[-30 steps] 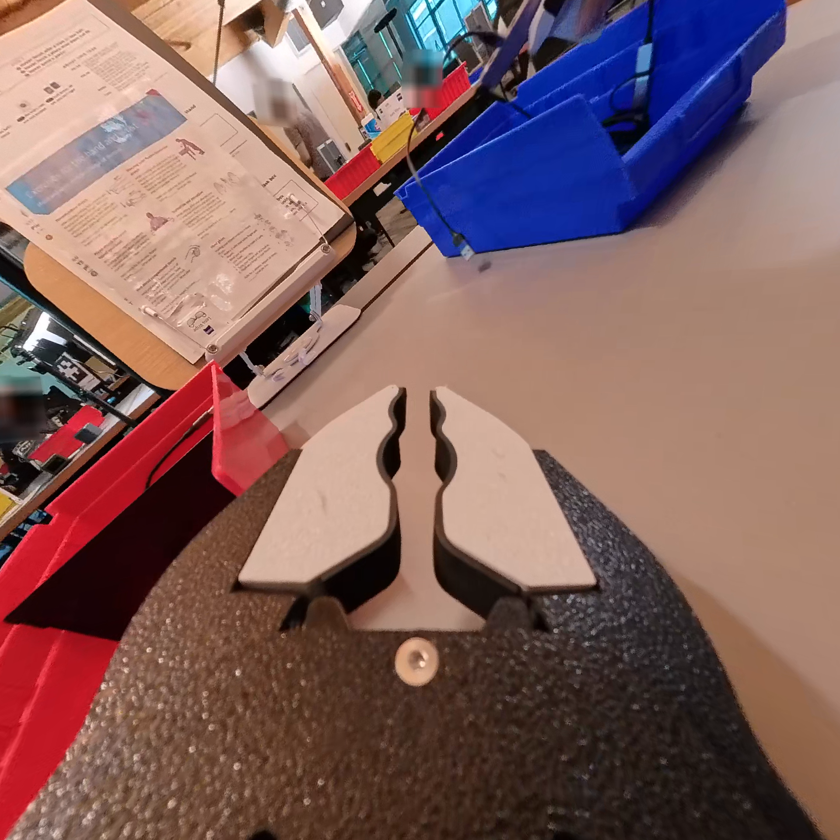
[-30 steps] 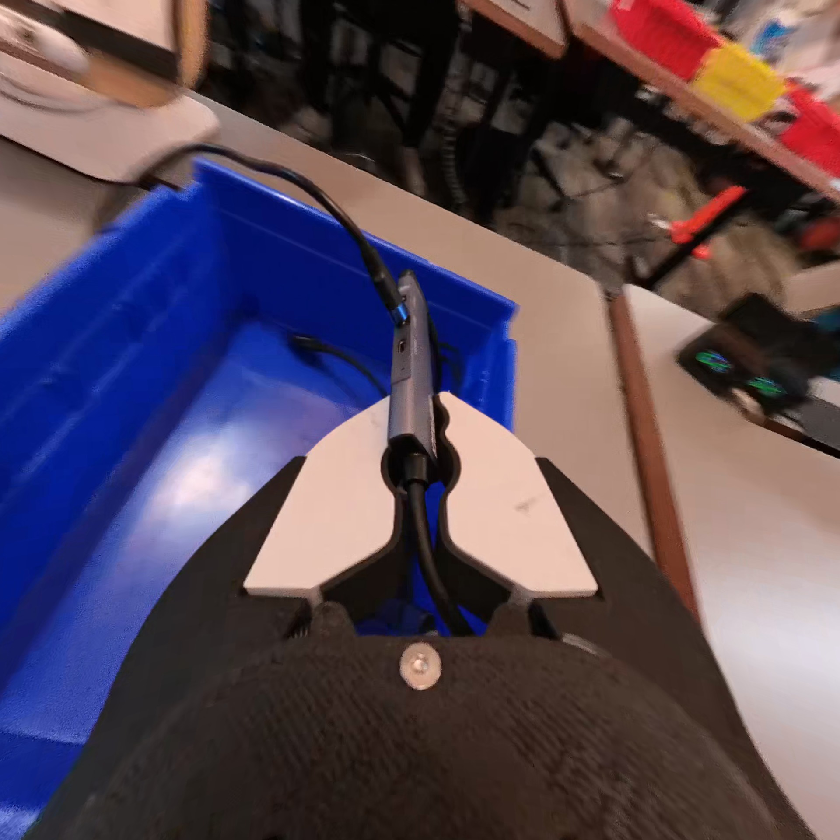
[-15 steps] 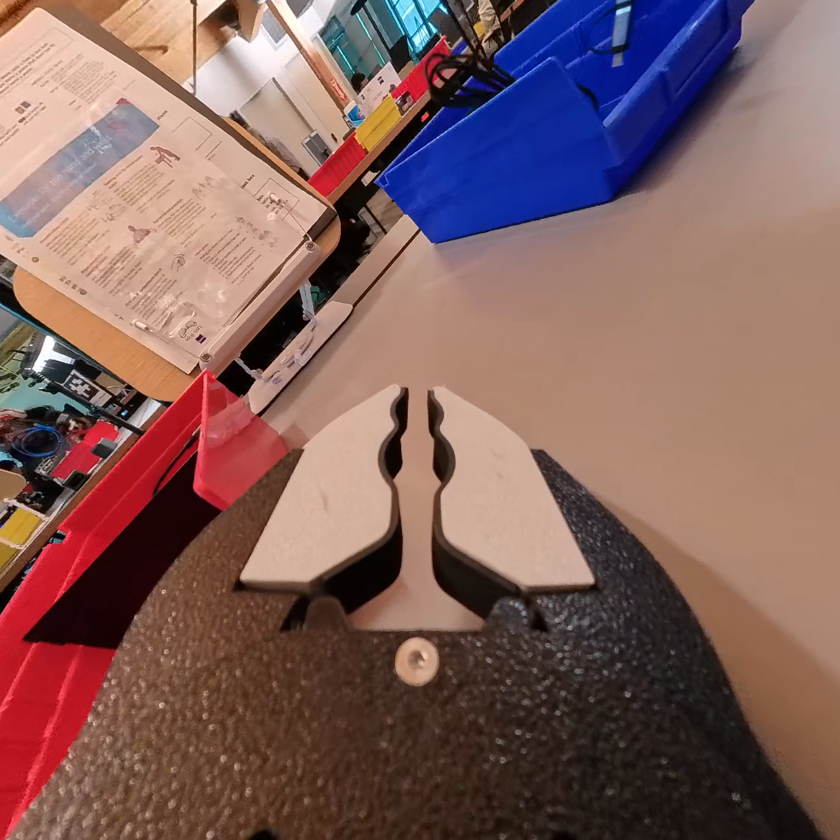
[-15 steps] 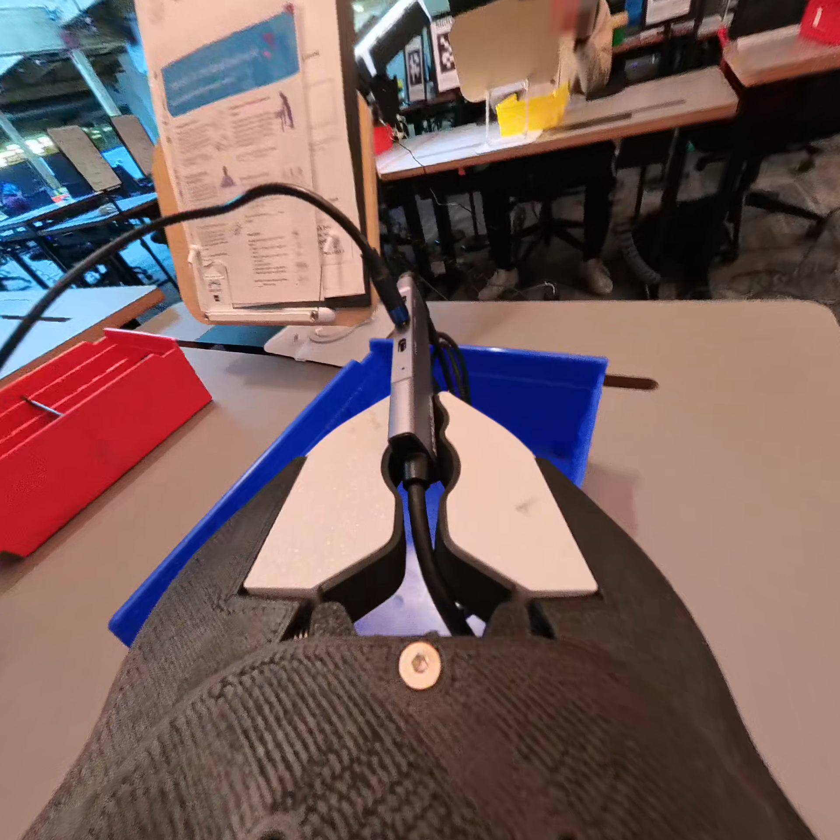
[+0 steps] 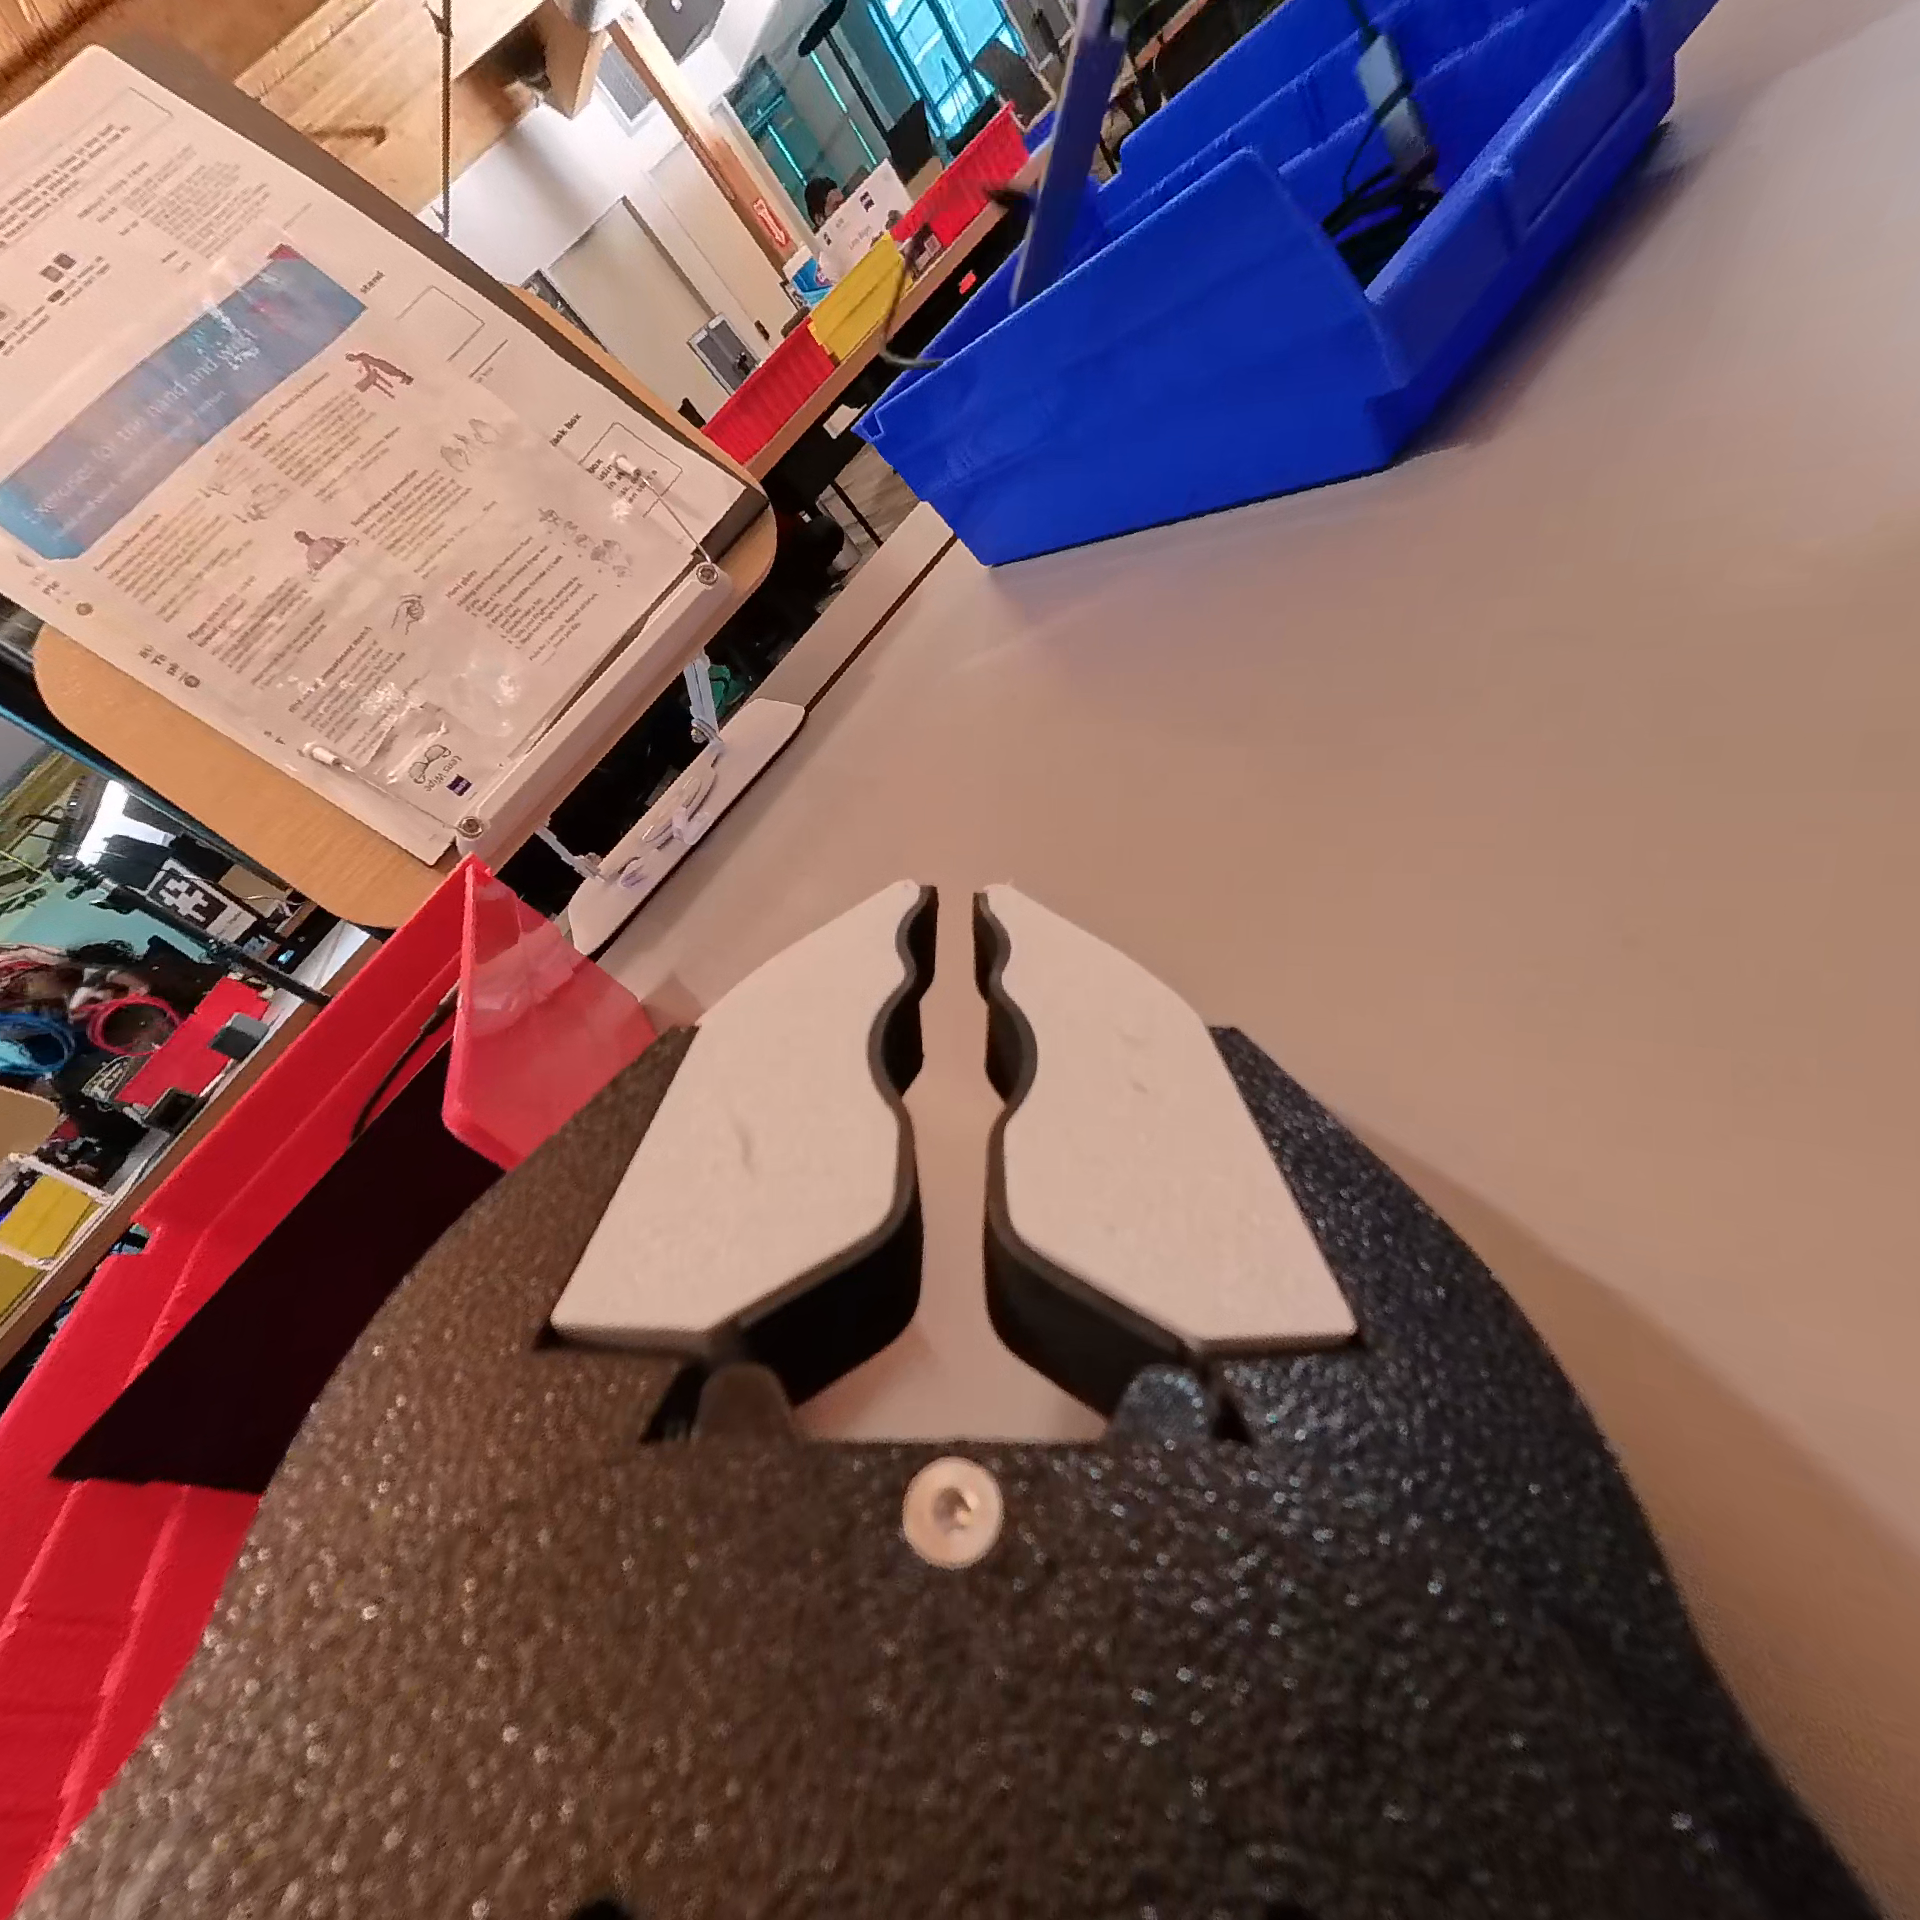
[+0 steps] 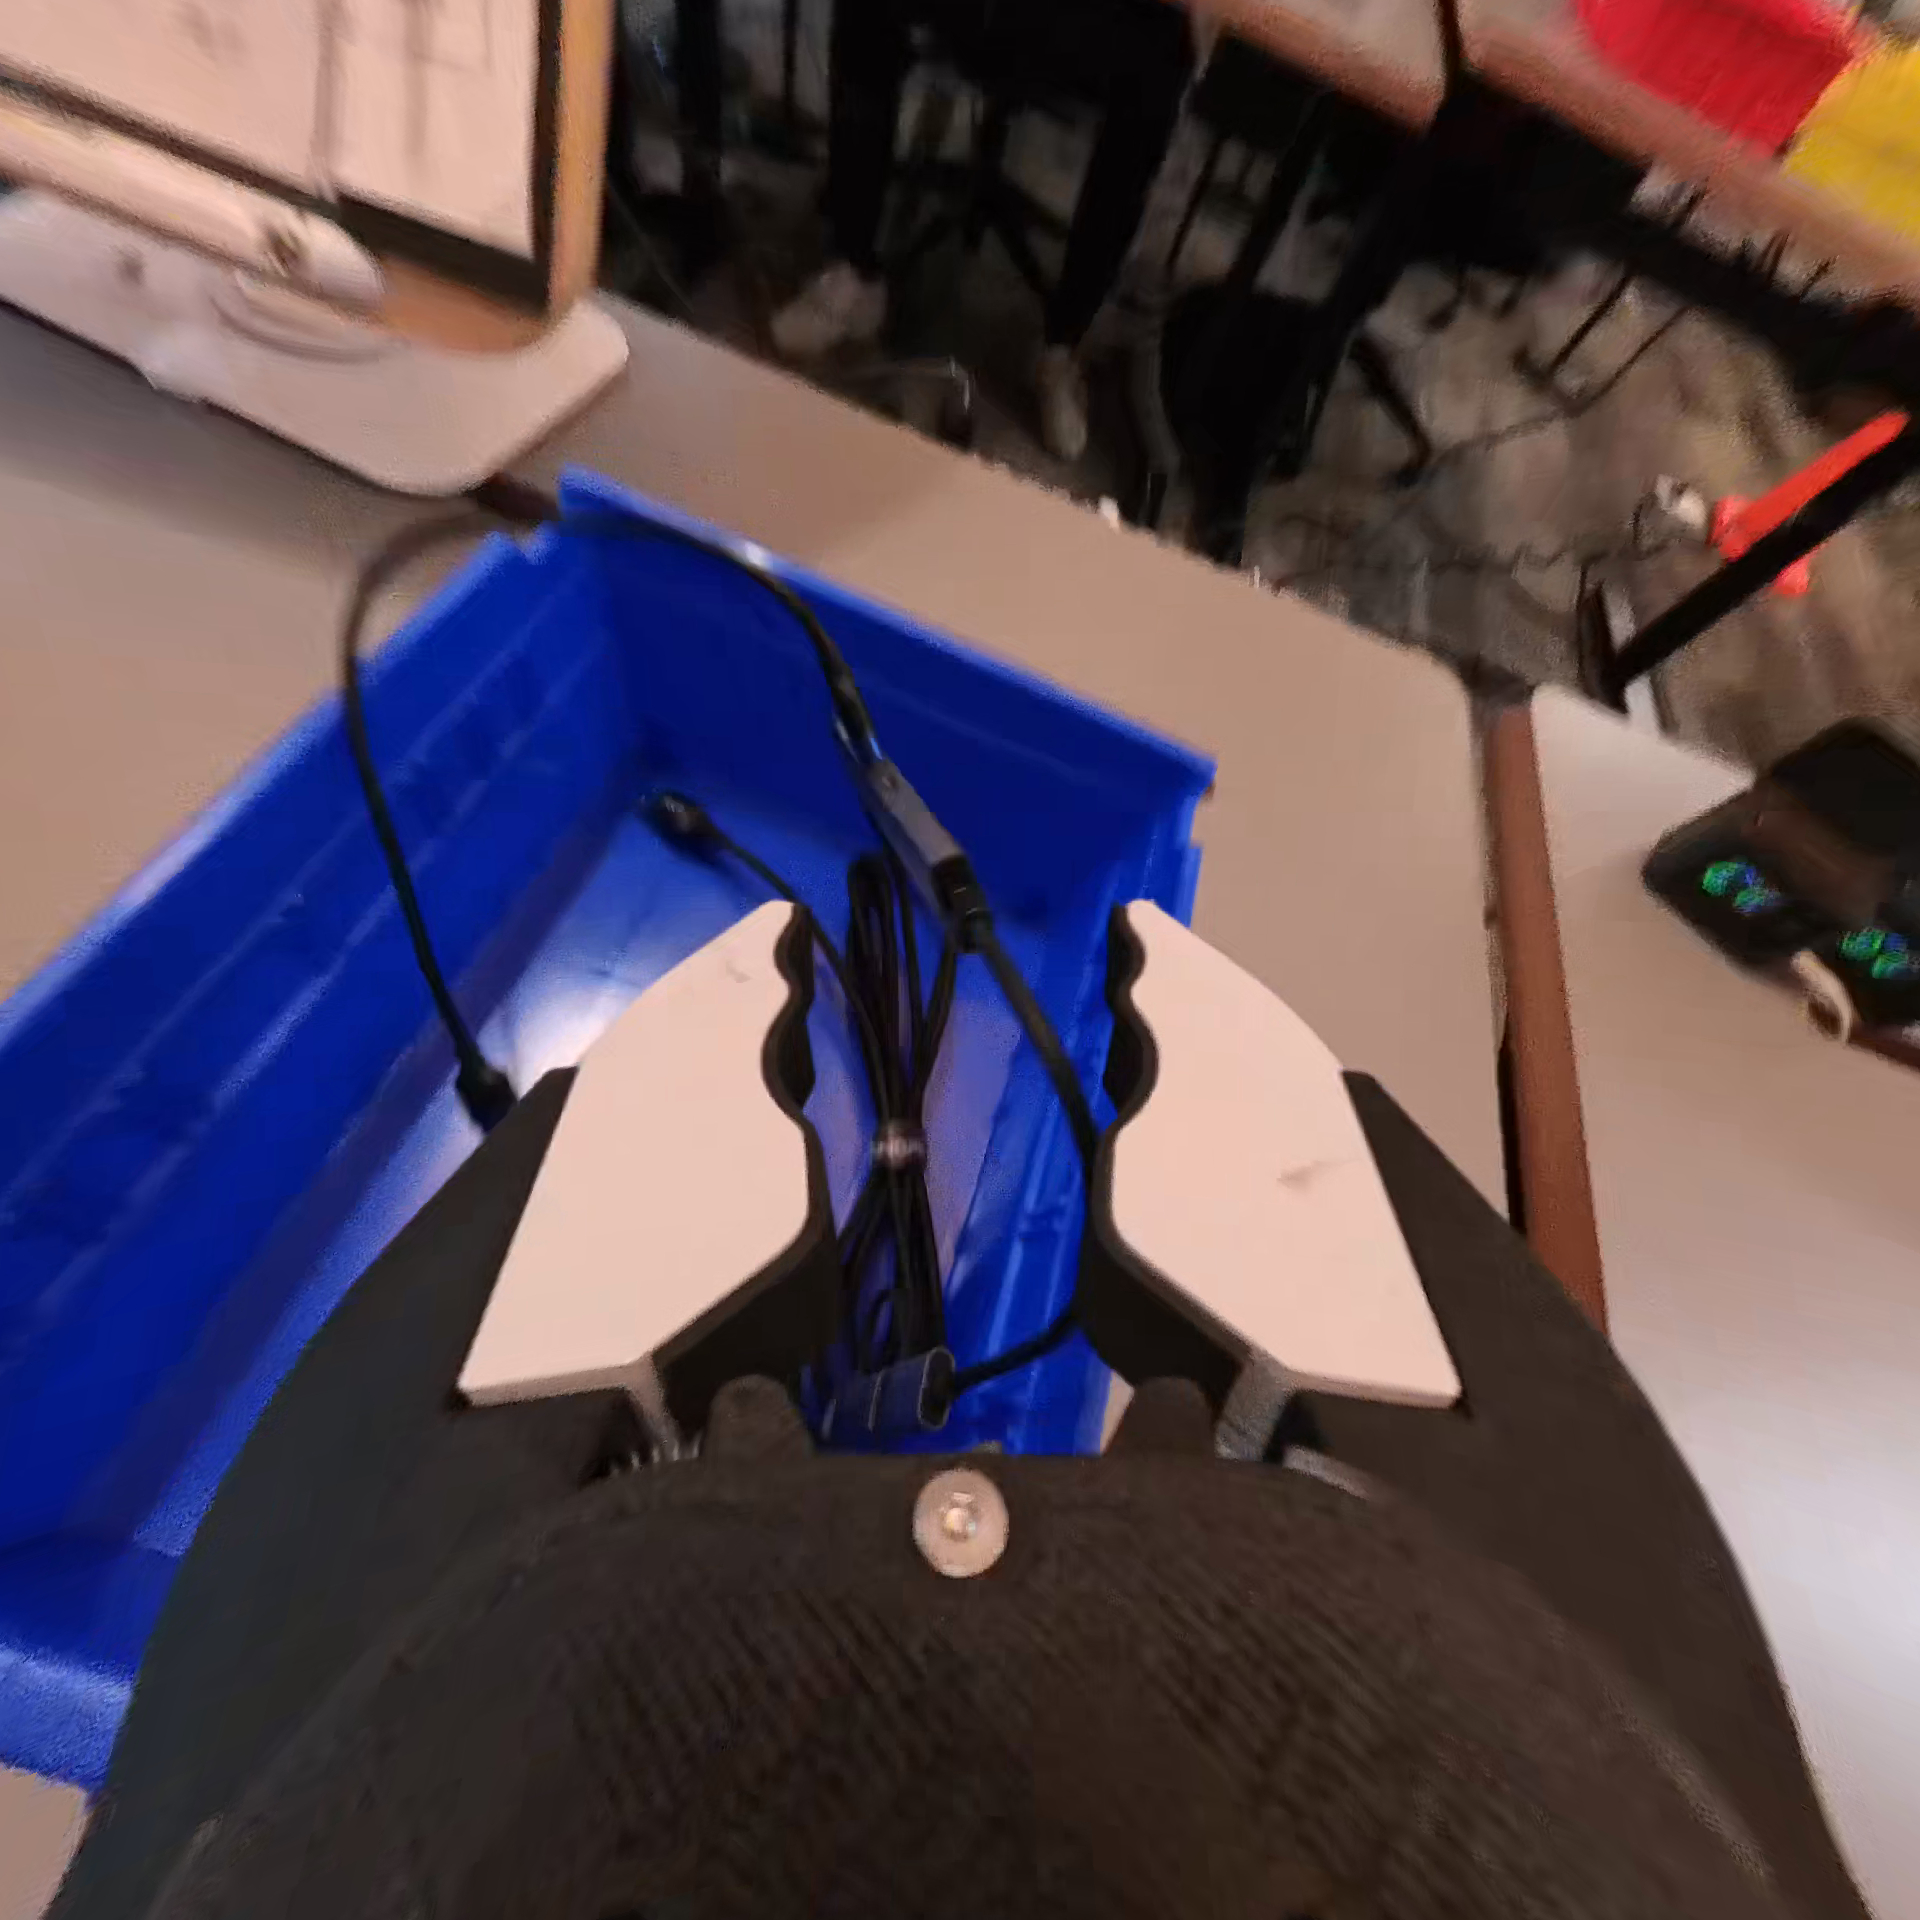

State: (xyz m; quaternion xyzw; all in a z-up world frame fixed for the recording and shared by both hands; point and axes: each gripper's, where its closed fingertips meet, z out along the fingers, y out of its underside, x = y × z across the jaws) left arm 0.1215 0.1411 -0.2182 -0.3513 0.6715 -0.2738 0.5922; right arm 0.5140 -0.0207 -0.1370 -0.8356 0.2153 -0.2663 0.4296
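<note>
My right gripper (image 6: pixel 956 914) is open and empty, right above the blue bin (image 6: pixel 260 987). Between its fingers I see a slim grey adapter (image 6: pixel 920 826) with black cables (image 6: pixel 894 1091) plugged in, loose inside the bin; one cable loops over the bin's far rim. The view is blurred. My left gripper (image 5: pixel 954 894) is shut with only a thin slit between the pads and holds nothing. It sits low over the grey table (image 5: pixel 1455 831), next to a red bin (image 5: pixel 260 1195) on its left. The blue bin (image 5: pixel 1143 416) is far ahead on the right.
A tilted document stand (image 5: pixel 312 468) with a white base (image 5: pixel 686 810) stands at the table's back edge, and its base (image 6: pixel 364 343) is left of the blue bin. A black device with green lights (image 6: pixel 1818 914) lies on the neighbouring table. More tables and bins lie beyond.
My right gripper has opened and let go of the grey adapter, which now lies in the blue bin with its cables. The right view tilted down again. My left gripper barely moved.
</note>
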